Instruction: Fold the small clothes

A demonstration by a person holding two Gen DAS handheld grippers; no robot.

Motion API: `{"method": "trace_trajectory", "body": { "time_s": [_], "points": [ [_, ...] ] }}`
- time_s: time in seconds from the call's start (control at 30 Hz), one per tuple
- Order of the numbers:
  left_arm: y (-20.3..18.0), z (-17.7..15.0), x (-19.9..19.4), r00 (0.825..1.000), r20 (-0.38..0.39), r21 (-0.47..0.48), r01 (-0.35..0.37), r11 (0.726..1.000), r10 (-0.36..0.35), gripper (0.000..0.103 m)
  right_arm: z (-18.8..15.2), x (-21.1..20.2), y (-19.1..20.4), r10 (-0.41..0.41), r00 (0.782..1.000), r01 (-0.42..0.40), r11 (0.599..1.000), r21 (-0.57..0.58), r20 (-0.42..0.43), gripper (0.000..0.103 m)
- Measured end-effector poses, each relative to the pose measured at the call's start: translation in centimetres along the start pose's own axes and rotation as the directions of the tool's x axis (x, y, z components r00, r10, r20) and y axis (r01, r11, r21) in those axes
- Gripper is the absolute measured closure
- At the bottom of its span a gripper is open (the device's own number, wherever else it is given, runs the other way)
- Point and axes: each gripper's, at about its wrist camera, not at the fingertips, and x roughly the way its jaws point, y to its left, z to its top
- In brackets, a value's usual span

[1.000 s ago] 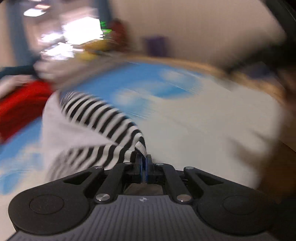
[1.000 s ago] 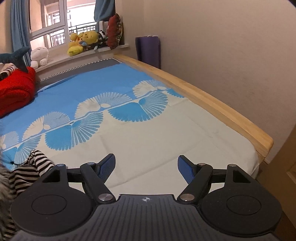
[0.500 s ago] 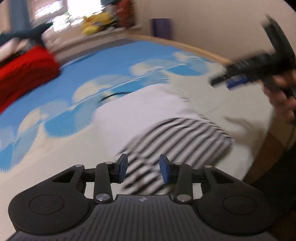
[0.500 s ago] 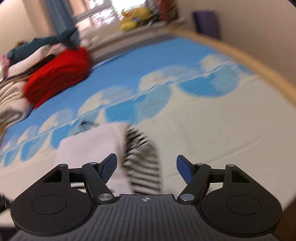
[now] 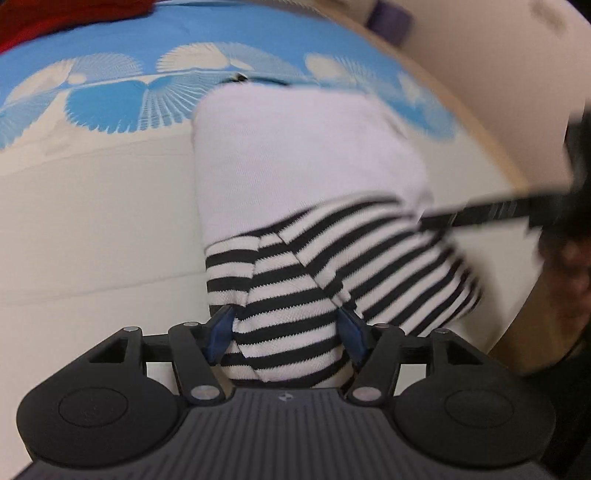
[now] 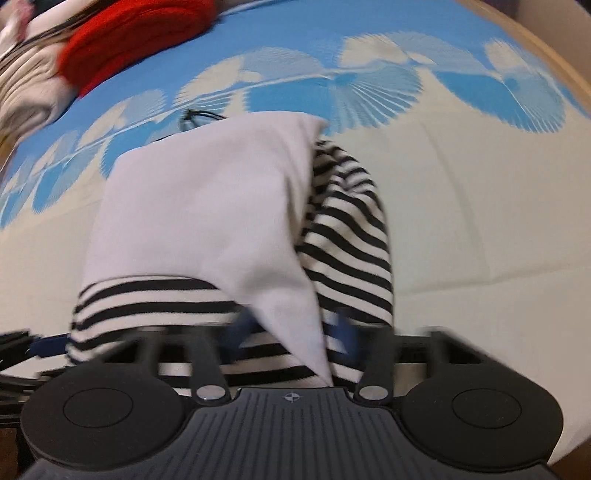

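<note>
Left claw point(image 5: 286, 334) just spreading, apart around striped garment point(image 5: 295, 295); right claw point(image 6: 295, 332) closing on it, grip blurred, unclear.

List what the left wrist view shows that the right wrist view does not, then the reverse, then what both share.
Only the left wrist view: the left gripper straddling a striped sleeve fold, its jaws having just been opening, and a blurred purple object by the wall.

Only the right wrist view: the right gripper, its jaws just closing around the hem, and a thin black cord behind the garment.

Both: the white top with black-and-white striped sleeves, the blue fan-patterned bedsheet, the red knitted bundle, the wooden bed edge.
</note>
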Motion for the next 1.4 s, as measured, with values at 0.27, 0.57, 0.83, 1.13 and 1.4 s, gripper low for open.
{"method": "trace_trajectory", "body": {
  "time_s": [0.27, 0.57, 0.83, 1.13, 1.4],
  "points": [
    [1.0, 2.5, -0.5, 0.994, -0.068, -0.043, 0.085, 0.995, -0.087, 0.03, -1.1, -1.6, -2.3, -0.051, 0.998, 0.048, 0.994, 0.102, 0.026, 0.103],
    [9.2, 6.7, 3.3, 0.986, 0.014, -0.433, 0.157, 0.888, -0.167, 0.017, -1.0, -0.3, -3.0, -0.018, 1.0, 0.019, 0.989, 0.145, -0.012, 0.053],
    [8.8, 5.5, 7.7, 0.967, 0.075, -0.435, 0.25, 0.865, -0.242, 0.021, -0.7, 1.9, -4.2, -0.032, 0.996, 0.051, 0.969, 0.243, -0.084, 0.034],
    [8.3, 6.9, 0.4, 0.981, 0.155, -0.282, 0.157, 0.946, -0.117, 0.064, 0.2, 1.8, 0.3, 0.005, 0.999, 0.004, 0.982, 0.189, -0.043, 0.097],
    [19.2, 7.3, -8.3, 0.98, 0.159, -0.317, -0.065, 0.946, 0.121, 0.043, 2.3, 1.4, 10.0, 0.254, 0.965, -0.261, 0.955, 0.14, 0.064, 0.097]
  ]
}}
